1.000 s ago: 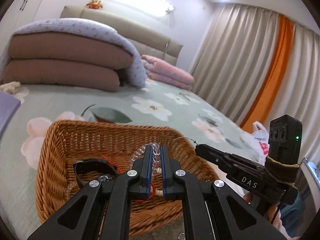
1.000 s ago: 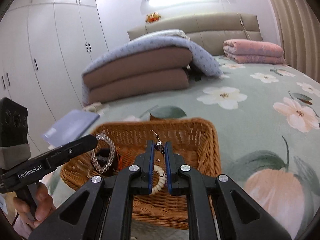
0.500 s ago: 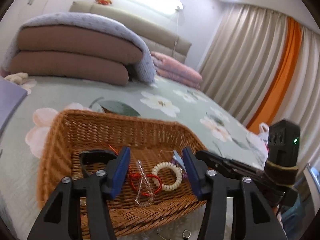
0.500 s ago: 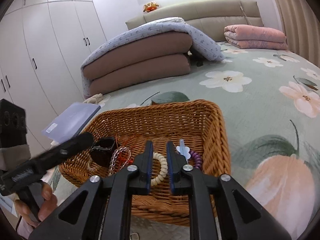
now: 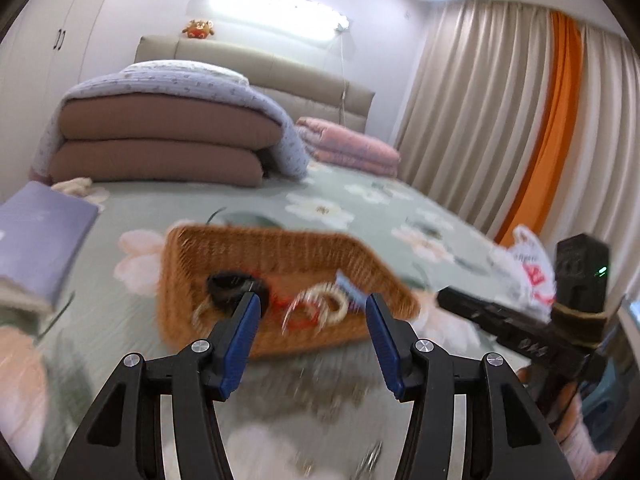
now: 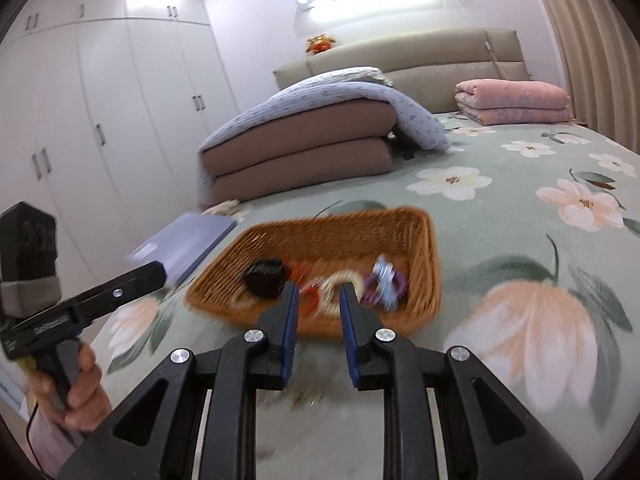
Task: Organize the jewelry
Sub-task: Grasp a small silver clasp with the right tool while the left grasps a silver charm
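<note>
A wicker basket (image 5: 280, 240) (image 6: 424, 248) sits on the flowered bedspread. It holds a black watch (image 5: 228, 284) (image 6: 266, 276), a white bead bracelet (image 5: 334, 306) (image 6: 348, 278), a red cord (image 5: 298, 322), a clear bead bracelet and a purple piece with a blue-white earring (image 6: 384, 276). My left gripper (image 5: 312, 306) is wide open and empty, back from the basket's near wall. My right gripper (image 6: 319, 294) is partly open and empty, also just short of the basket. A few small blurred pieces lie on the bedspread below both grippers (image 5: 372, 456).
Folded brown and lilac quilts (image 5: 160, 148) and pink blankets (image 6: 514, 102) lie at the head of the bed. A lilac folder (image 5: 36, 236) lies left of the basket. A white plastic bag (image 5: 524, 264) sits at the bed's right edge. Curtains hang on the right.
The left gripper opened and dropped the clear bead bracelet in the basket. The right let its earring go there and opened a little. Both pulled back from the basket.
</note>
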Demonstrator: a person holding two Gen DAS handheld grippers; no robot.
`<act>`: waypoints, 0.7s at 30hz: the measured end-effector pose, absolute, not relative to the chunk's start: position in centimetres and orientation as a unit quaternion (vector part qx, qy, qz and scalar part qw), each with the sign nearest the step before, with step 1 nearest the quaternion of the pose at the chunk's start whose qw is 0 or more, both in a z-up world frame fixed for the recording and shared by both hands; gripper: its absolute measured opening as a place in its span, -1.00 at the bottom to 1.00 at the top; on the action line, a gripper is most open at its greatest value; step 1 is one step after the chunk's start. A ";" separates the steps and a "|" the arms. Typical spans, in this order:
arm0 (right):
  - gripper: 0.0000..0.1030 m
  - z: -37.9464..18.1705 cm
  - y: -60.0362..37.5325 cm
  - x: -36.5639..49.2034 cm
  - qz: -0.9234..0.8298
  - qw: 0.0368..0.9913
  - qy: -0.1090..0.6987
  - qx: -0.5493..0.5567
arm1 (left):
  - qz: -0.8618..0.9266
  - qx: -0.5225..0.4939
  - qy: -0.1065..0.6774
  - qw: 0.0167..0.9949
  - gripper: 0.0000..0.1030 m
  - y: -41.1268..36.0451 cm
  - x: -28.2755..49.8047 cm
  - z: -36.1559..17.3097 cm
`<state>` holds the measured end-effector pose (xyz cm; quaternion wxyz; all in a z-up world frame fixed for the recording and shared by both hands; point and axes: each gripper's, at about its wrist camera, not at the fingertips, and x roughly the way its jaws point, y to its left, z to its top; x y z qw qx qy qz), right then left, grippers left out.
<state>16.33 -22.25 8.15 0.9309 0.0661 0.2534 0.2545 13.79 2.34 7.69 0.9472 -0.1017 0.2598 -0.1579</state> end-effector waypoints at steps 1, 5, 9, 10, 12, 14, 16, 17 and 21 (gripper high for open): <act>-0.55 7.8 -22.2 15.2 0.255 0.931 0.256 0.058 | -0.155 -0.098 0.265 0.947 0.10 2.6 13.1 7.4; -0.55 5.9 -21.3 12.9 0.250 0.929 0.273 0.024 | -0.150 -0.113 0.291 0.938 0.10 3.7 10.5 4.7; -0.55 3.5 -20.7 13.0 0.252 0.919 0.303 0.020 | -0.148 -0.140 0.314 0.927 0.10 4.4 9.8 1.1; -0.55 3.1 -20.7 13.1 0.252 0.917 0.309 0.021 | -0.145 -0.142 0.321 0.925 0.10 4.4 10.1 0.3; -0.55 2.6 -20.6 13.4 0.251 0.915 0.317 0.020 | -0.142 -0.140 0.339 0.919 0.09 4.2 10.8 -0.8; -0.55 2.5 -20.8 13.5 0.256 0.912 0.319 0.025 | -0.143 -0.137 0.342 0.919 0.09 4.1 10.8 -1.0; -0.55 2.5 -20.8 13.7 0.255 0.912 0.319 0.028 | -0.143 -0.135 0.333 0.922 0.10 4.0 10.4 -0.9; -0.55 2.4 -20.8 13.8 0.254 0.912 0.320 0.028 | -0.142 -0.134 0.332 0.923 0.10 4.0 10.4 -0.9; -0.30 2.0 -20.3 14.1 0.250 0.910 0.331 0.018 | -0.143 -0.124 0.340 0.921 0.09 3.7 10.5 -1.0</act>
